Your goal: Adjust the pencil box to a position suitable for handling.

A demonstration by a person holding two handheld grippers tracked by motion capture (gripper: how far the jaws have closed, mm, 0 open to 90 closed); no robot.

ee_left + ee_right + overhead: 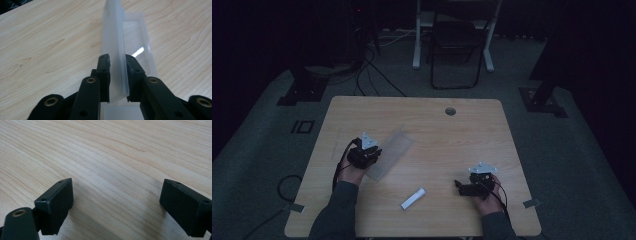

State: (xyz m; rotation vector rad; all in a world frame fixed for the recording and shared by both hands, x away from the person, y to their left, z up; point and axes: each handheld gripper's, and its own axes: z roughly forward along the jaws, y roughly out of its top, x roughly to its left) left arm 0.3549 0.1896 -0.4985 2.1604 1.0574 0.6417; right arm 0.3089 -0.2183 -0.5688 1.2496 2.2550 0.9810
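Note:
A frosted, see-through flat plastic case (390,151) lies at the table's left middle. My left gripper (375,153) is at its near-left end, shut on a thin frosted panel (114,37) of the case that stands on edge between the jaws. The rest of the case (142,47) lies flat on the wood just beyond. A small white tube (413,198) lies near the front edge between my hands. My right gripper (459,185) is to the right of it, open, low over bare wood (112,170), with nothing between its fingers (57,200).
The wooden table (452,140) has a round cable hole (450,111) near its far edge. Beyond it stand a dark folding chair (456,45) and white desk legs (417,35). Cables (372,70) run over the dim floor.

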